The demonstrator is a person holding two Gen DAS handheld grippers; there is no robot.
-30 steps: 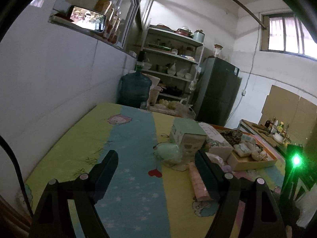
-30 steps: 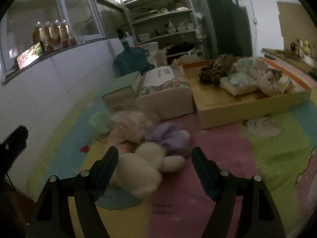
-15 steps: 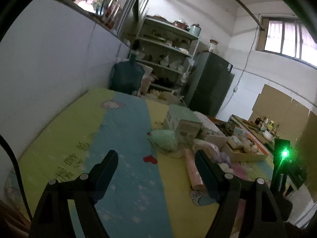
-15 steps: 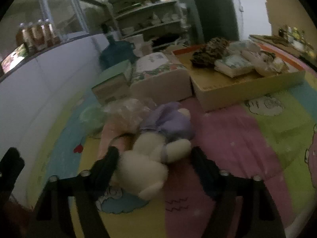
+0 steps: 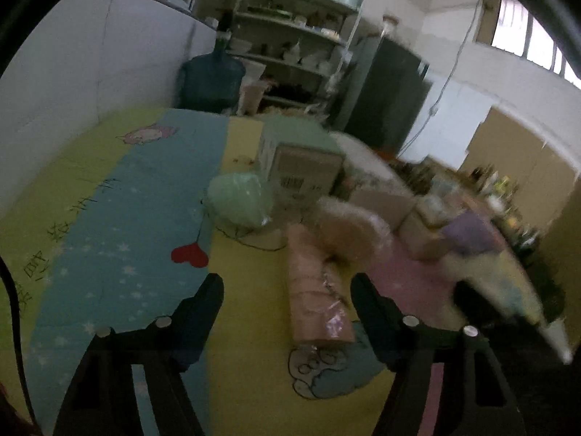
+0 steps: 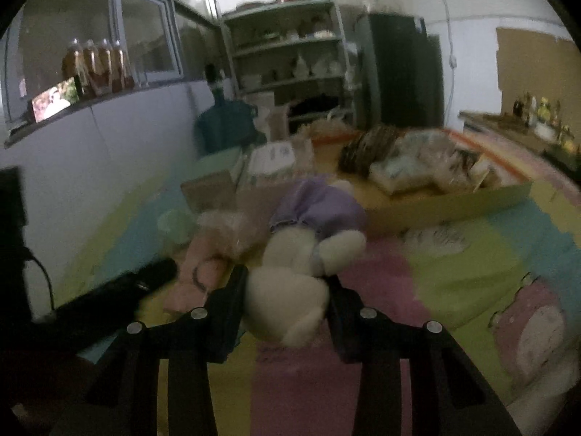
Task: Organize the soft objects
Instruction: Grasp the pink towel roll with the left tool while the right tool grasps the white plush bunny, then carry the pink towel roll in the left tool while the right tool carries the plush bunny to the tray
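Your right gripper (image 6: pixel 287 292) has just clamped the white plush toy (image 6: pixel 290 290), ready for the far cardboard tray (image 6: pixel 472 200); your left gripper (image 5: pixel 287 298), empty, is narrowing near the pink pack (image 5: pixel 316 290).

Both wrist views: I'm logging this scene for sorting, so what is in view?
Plush toy: one, white with purple top, between right claw's pads.
Pink wrapped pack: one, on mat ahead of left claw.
Green bag: one, pale green, beside box.
Box: one, green-topped, mid mat.
Cardboard tray: one, tan, holding soft packs.
Water jug: one, blue, by shelves.
Left claw: black, jaws closing, nothing pressed.
Right claw: black, shut on plush toy.
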